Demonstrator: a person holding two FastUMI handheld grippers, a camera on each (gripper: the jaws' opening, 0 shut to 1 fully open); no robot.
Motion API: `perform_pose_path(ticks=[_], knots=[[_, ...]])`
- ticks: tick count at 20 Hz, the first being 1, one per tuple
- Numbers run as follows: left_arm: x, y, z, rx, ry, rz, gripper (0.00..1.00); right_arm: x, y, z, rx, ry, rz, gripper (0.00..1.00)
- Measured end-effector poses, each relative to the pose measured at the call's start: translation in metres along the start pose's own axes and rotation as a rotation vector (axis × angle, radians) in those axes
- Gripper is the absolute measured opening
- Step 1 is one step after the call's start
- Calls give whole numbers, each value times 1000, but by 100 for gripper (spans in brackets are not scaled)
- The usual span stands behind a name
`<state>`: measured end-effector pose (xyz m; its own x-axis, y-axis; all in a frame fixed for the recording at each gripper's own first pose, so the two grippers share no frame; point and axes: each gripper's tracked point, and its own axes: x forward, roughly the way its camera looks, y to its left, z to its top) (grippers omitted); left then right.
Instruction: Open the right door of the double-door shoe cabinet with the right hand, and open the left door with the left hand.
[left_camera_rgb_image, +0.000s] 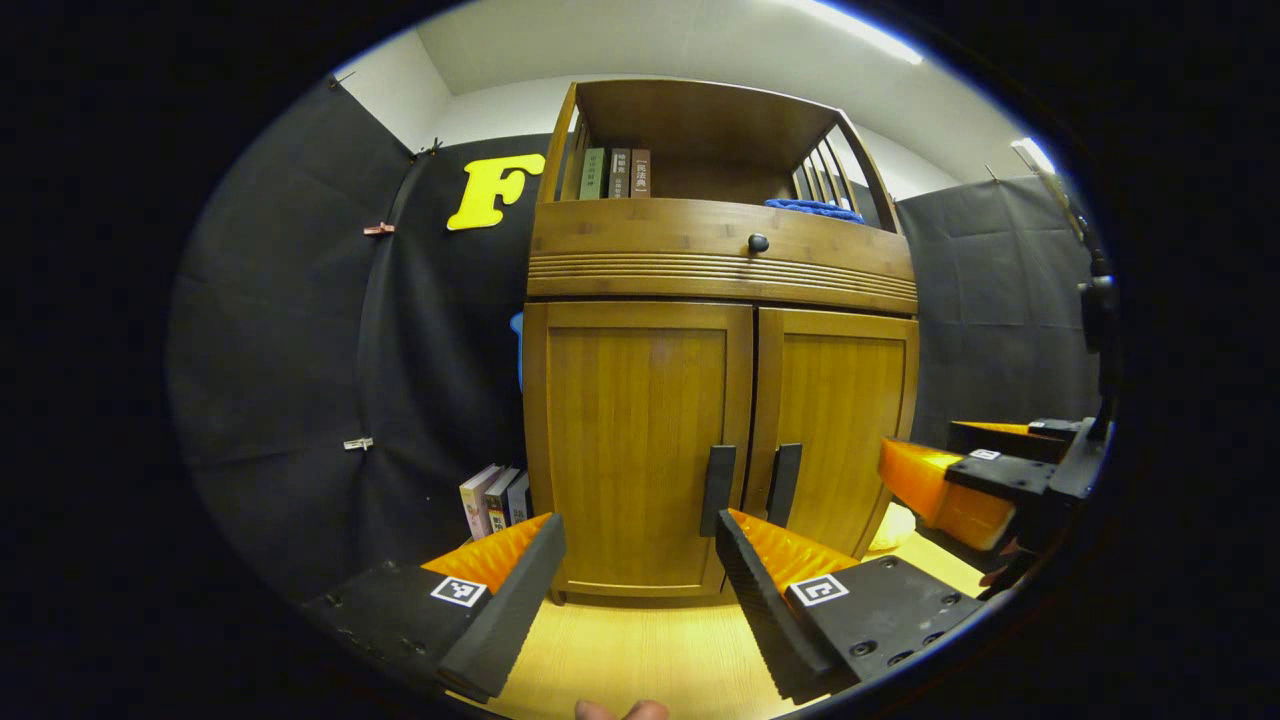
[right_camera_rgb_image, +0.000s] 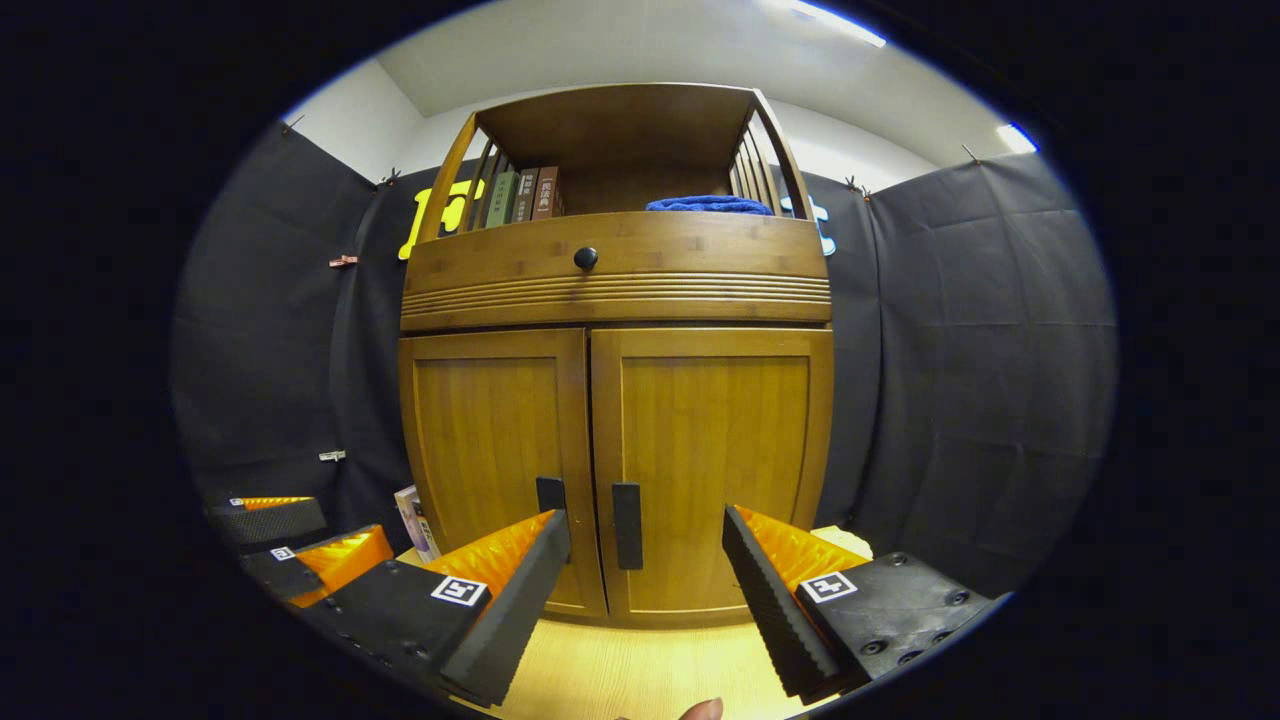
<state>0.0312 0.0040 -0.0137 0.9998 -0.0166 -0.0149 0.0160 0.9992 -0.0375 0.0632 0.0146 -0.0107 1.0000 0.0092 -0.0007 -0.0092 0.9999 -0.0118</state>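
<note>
Black cloth walls backed the shoe cabinet (right_camera_rgb_image: 615, 400); both doors (2 dark handles) were closed. Left tool (left_camera_rgb_image: 640, 545) and right tool (right_camera_rgb_image: 645, 545) were spread wide, holding nothing.

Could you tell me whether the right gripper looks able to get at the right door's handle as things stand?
Probably yes: the right gripper is open, short of the closed right door, and its handle stands between the fingers' lines with nothing in front.

Books (right_camera_rgb_image: 523, 195) and a blue cloth (right_camera_rgb_image: 708, 204) on the top shelf; more books (left_camera_rgb_image: 494, 498) on the floor
</note>
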Motion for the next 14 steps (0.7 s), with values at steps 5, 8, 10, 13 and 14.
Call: perform_pose_path(ticks=[5,8,10,13,14], knots=[[3,2,-2,15,-2,-2,94,57,5,-22,25,12,7,98],[5,3,-3,5,-2,1,94,87,10,-48,35,46,18,98],[5,4,-3,2,-1,-1,94,107,15,-62,49,49,35,98],[5,7,-3,6,-1,-2,94,134,15,-92,43,92,20,98],[5,8,-4,6,0,-1,94,146,15,-98,33,99,13,98]])
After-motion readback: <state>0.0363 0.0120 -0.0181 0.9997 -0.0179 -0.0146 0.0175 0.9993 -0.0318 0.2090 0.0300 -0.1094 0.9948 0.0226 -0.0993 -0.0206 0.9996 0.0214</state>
